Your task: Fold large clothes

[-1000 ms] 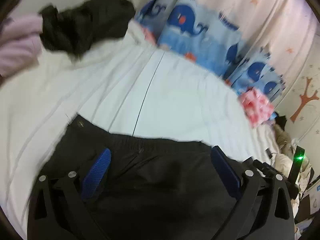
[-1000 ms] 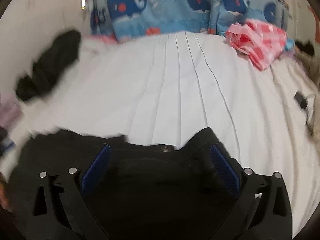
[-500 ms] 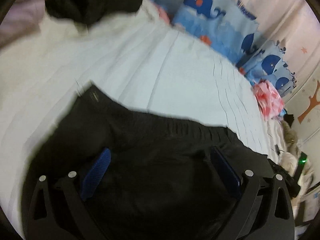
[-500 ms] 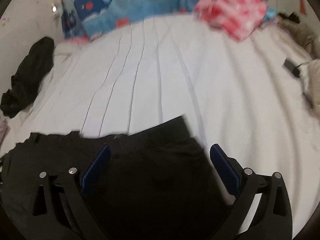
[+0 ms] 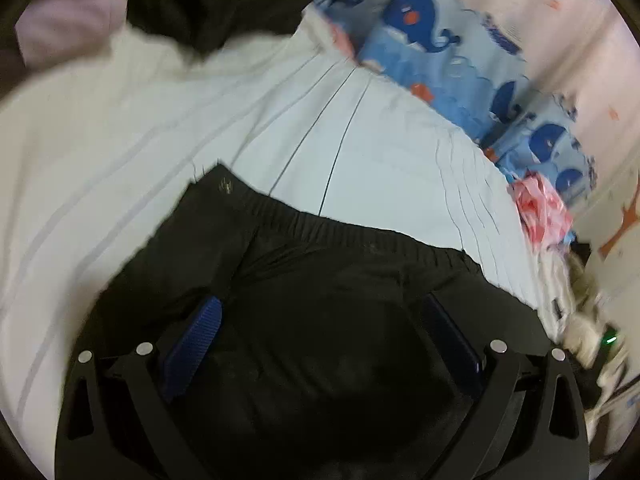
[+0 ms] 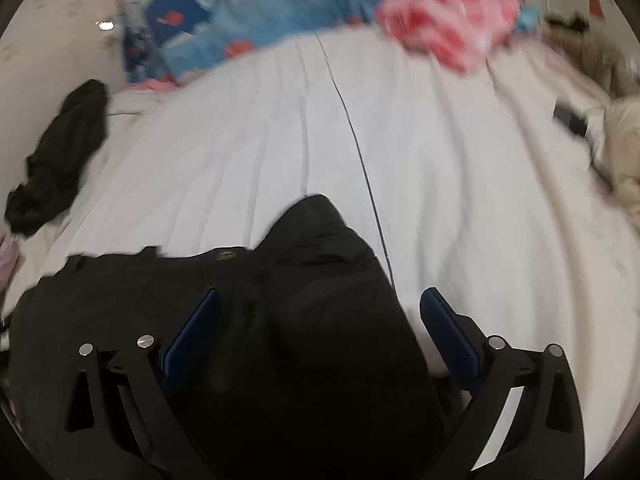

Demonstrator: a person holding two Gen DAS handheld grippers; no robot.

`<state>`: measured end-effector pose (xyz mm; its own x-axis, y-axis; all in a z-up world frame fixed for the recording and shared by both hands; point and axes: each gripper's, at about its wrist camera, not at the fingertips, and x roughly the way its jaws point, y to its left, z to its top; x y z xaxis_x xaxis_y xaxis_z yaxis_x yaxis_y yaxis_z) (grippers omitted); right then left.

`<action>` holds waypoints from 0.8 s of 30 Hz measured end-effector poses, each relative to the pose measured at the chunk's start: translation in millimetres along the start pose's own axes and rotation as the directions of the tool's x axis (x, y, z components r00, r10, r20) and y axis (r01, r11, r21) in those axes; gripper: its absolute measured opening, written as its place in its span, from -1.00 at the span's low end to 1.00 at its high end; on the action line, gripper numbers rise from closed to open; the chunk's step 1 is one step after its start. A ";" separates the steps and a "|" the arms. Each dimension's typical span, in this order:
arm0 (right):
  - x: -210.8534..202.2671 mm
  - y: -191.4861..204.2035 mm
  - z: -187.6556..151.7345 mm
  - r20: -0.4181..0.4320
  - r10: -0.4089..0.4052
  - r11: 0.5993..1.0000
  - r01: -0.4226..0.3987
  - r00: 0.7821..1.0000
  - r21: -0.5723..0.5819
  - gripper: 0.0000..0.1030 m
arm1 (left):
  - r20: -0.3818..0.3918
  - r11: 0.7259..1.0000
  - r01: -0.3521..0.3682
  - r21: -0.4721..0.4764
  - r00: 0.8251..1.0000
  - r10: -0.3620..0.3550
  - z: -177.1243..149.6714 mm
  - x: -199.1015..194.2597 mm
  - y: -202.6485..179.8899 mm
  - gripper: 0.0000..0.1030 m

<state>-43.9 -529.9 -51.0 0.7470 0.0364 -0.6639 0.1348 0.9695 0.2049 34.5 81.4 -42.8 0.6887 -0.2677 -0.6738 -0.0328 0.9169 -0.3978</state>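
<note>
No writing can be read anywhere: the only marks on the black trousers are a small pale tag at the corner of the waistband in the left wrist view and a small metallic label or button on their upper edge in the right wrist view, both too blurred to make out. The trousers lie on the white bed sheet at the near side of the bed, and their fabric fills the space between the fingers of both tools. The left gripper stands wide, its blue pads apart with the cloth bunched between and over them; the right gripper is likewise spread wide over a raised fold of the trousers, and I cannot tell whether either pad presses the fabric. The elastic waistband runs as a clean edge across the sheet ahead of the left gripper. Beyond it the sheet lies bare and creased up to the whale-print pillows along the far edge. A crumpled black garment sits at the far left, a pink-and-white checked cloth at the far right corner, and a lilac garment beside the black one.
</note>
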 end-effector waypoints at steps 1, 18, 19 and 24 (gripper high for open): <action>1.6 -2.4 -11.2 0.011 -0.036 0.999 0.036 0.999 -0.021 0.86 | -0.001 1.000 -0.020 0.024 1.000 0.020 -5.8 4.6 -0.5 0.86; -27.0 16.1 16.1 0.146 0.041 0.999 -0.046 0.988 0.029 0.86 | 0.062 0.996 -0.066 0.058 0.996 0.062 -21.3 13.1 -5.2 0.86; -34.1 38.3 25.7 0.174 0.073 0.997 -0.068 0.982 -0.033 0.86 | 0.063 0.996 -0.067 0.058 0.996 0.063 -21.4 12.9 -5.8 0.86; 23.0 133.5 19.0 -0.006 0.052 0.922 -0.050 0.999 -0.383 0.86 | 0.065 0.998 -0.048 0.048 0.997 0.045 -20.8 11.7 -4.8 0.86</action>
<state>3.6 -404.2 -25.3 0.7492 0.0883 -0.6564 -0.1627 0.9852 -0.0532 27.7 67.7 -61.7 0.7322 -0.2062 -0.6491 -0.0315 0.9418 -0.3347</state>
